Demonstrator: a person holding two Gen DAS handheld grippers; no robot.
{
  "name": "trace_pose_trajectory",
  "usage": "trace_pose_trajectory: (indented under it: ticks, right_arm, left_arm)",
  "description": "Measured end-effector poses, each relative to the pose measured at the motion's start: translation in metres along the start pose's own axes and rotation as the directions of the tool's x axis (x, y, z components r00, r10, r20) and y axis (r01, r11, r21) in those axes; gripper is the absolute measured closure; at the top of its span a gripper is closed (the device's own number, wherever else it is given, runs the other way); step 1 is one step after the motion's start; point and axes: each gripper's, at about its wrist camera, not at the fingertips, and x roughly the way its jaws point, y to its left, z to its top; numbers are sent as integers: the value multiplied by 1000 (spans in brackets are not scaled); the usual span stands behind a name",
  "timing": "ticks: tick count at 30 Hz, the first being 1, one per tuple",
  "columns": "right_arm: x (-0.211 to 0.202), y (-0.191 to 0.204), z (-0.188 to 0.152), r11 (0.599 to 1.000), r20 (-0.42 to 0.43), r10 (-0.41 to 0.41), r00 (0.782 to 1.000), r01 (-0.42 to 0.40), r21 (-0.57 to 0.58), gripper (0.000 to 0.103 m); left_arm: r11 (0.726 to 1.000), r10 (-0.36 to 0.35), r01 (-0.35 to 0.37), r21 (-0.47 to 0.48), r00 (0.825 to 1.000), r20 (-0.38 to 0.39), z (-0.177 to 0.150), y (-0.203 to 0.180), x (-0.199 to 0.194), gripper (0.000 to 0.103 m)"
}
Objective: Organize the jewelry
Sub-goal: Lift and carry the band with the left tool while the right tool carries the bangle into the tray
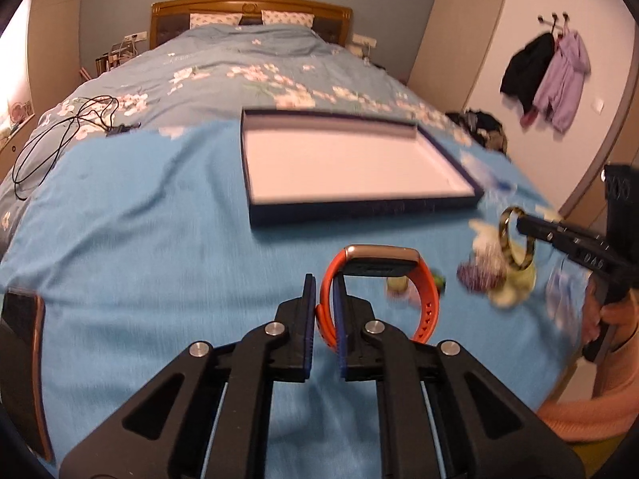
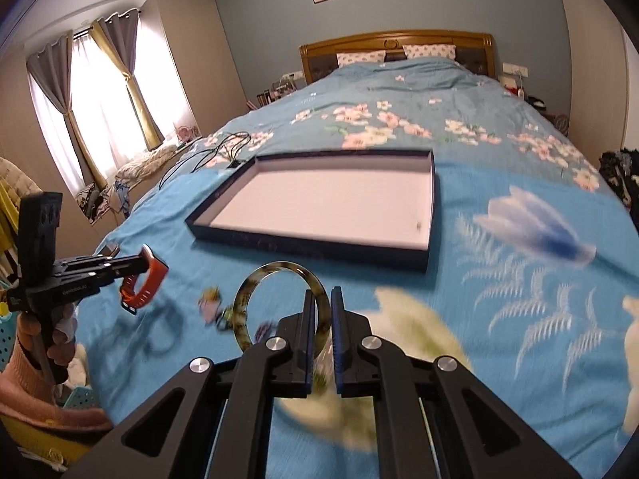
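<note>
An orange-strapped watch [image 1: 429, 303] with a gold case hangs clamped by its strap in my left gripper [image 1: 324, 291], which is shut on it above the blue cloth. My right gripper [image 2: 322, 299] is shut on the rim of a mottled brown-green bangle [image 2: 279, 268], also lifted off the cloth. Each view catches the other tool: the right gripper [image 1: 519, 225] with the bangle [image 1: 504, 229] at the right, the left gripper [image 2: 145, 265] with the watch [image 2: 153, 279] at the left. A shallow dark-blue tray [image 1: 359, 211] [image 2: 311, 247] with a bare white floor lies just beyond both.
Small jewellery pieces [image 2: 211, 299] [image 1: 479, 275] lie blurred on the cloth between the grippers. A black cable [image 1: 60, 131] trails on the floral quilt at the far left. A dark flat object [image 1: 24, 343] rests at the left edge. A pink-sleeved hand [image 1: 611, 319] holds the right tool.
</note>
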Motion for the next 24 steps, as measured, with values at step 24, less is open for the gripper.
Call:
trace_pose_trajectory:
  ticks: [24]
  right_arm:
    - [136,-39,128,996,-64,-85,994,84,-14,97]
  left_arm:
    - [996,65,-66,-62,998,-7,154,9,132,94]
